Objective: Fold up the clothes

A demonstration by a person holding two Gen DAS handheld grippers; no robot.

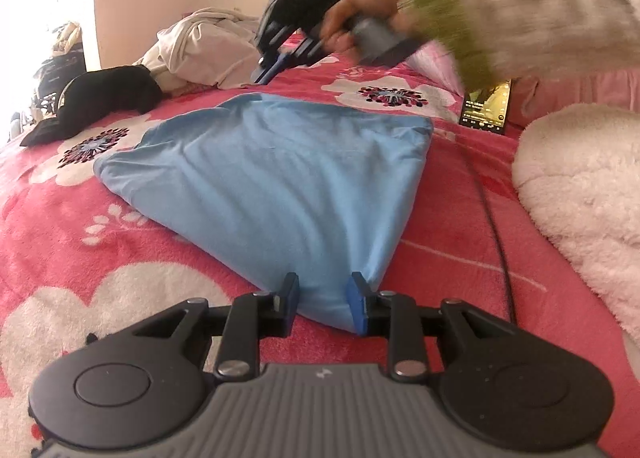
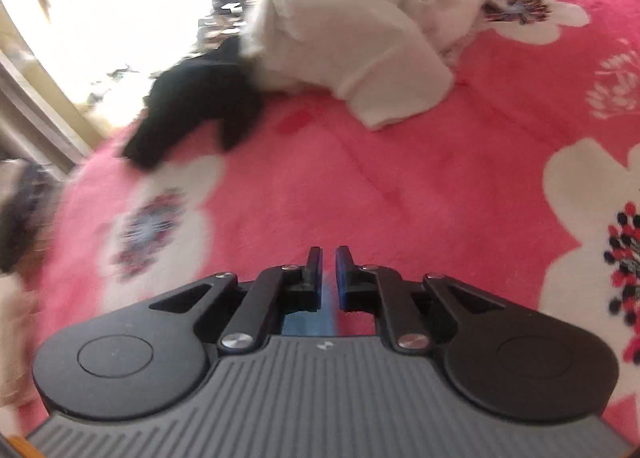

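Observation:
A folded light-blue garment [image 1: 280, 186] lies flat on the pink flowered blanket [image 1: 80, 242]. Its near corner fills the gap between the fingers of my left gripper [image 1: 322, 286], and the pads touch the cloth on both sides. At the far side of the bed a hand in a fuzzy cream and green sleeve [image 1: 520, 6] holds my right gripper [image 1: 262, 74], which is blurred. It hangs just beyond the blue garment, beside a crumpled white garment [image 1: 200, 46]. In the right wrist view, the right gripper [image 2: 329, 254] has only a slit between its fingers and nothing in it, over bare blanket [image 2: 400, 186].
A black garment [image 1: 104, 94] [image 2: 196, 106] lies left of the white garment [image 2: 352, 38]. A lit phone [image 1: 486, 106] leans at the right, by a pink pillow [image 1: 432, 66]. A white fluffy cushion [image 1: 580, 178] sits at the right edge, and a black cable [image 1: 496, 226] runs past it.

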